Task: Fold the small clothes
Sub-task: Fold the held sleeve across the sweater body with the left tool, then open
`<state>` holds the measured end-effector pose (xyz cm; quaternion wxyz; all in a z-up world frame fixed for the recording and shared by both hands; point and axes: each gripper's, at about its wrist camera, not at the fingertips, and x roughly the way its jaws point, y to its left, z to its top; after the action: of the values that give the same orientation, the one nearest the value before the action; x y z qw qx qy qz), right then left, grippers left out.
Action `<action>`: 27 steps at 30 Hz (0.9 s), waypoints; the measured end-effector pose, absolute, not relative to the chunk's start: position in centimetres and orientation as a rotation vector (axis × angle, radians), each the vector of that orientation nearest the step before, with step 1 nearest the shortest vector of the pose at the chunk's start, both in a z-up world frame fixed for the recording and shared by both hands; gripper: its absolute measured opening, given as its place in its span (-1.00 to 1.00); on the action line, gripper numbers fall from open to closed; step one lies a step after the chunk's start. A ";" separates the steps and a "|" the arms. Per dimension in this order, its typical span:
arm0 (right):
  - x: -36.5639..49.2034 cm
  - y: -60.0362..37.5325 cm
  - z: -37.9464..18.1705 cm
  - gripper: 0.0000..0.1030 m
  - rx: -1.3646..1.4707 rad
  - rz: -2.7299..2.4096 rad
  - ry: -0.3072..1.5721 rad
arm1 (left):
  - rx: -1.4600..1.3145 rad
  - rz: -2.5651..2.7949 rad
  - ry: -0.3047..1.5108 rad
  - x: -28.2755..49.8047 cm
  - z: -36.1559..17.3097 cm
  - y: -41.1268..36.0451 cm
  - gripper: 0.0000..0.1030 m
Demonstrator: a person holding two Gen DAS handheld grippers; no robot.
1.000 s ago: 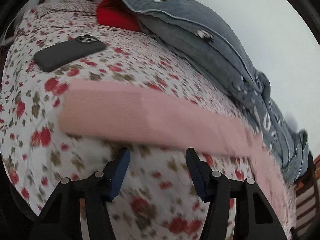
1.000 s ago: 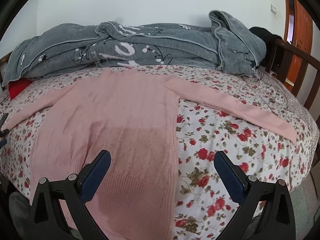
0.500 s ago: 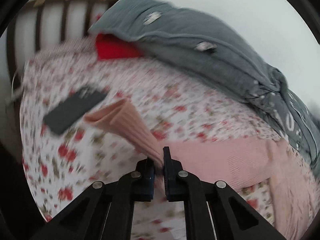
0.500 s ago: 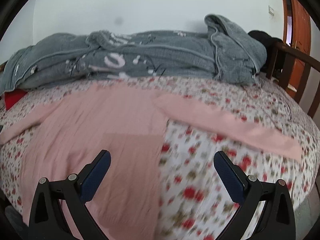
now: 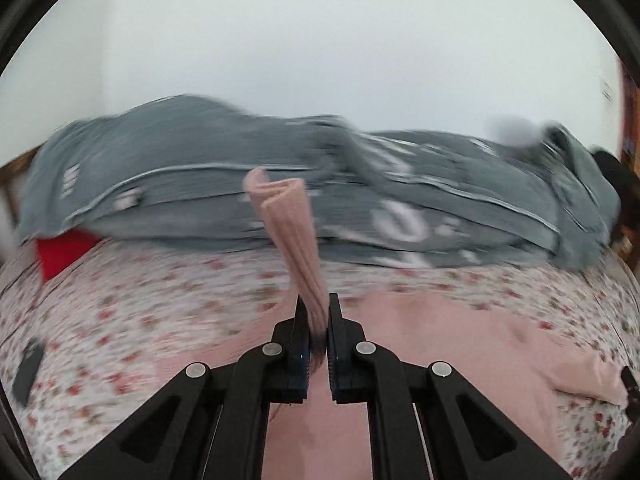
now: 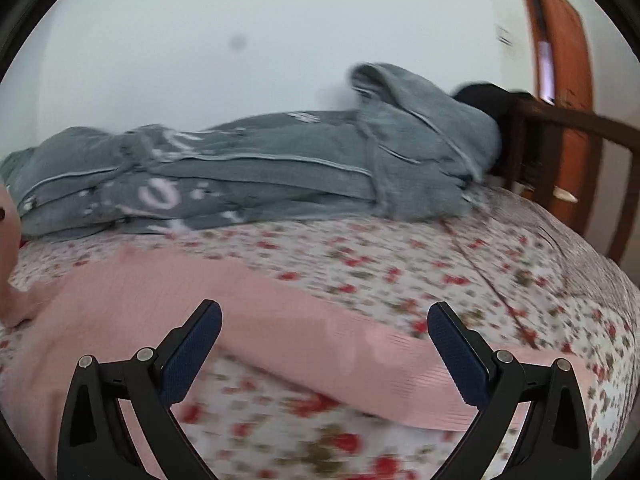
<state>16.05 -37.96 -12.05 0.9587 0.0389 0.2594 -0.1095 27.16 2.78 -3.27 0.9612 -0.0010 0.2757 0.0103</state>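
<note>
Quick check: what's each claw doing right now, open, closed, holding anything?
Left claw: closed on the pink sweater's sleeve, lifted off the bed.
Right claw: open, empty, above the other sleeve.

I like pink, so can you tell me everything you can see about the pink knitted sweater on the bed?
The pink ribbed-knit sweater lies spread flat on the floral bedsheet, in front of the heaped grey blanket. It looks soft and thin. One long sleeve stretches flat across the sheet between the open right gripper. The other sleeve is lifted off the bed, bunched into folds and pinched by the shut left gripper, its cuff curling over on top.
</note>
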 end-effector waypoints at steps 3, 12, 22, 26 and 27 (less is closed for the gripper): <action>15.6 -40.9 -12.8 0.96 0.126 -0.245 0.552 | 0.059 -0.076 0.588 28.3 -4.9 -5.8 -0.86; 13.7 -46.3 -13.8 0.96 0.337 -0.195 0.582 | 0.237 -0.168 0.792 29.5 -16.9 -20.8 -0.86; 12.6 -46.7 -13.5 0.96 0.323 -0.219 0.560 | 0.164 -0.248 0.725 27.2 -16.8 -19.2 0.52; 12.3 -46.8 -13.7 0.96 0.315 -0.225 0.580 | 0.100 -0.318 0.607 25.1 -15.8 -18.2 0.66; 12.1 -46.9 -13.8 0.96 0.315 -0.218 0.586 | 0.084 -0.334 0.596 24.9 -15.6 -18.0 0.73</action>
<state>12.12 -46.86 -13.78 0.9393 0.1545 0.2870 -0.1067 24.93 -18.04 -15.60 0.9414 0.0410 0.2920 -0.1640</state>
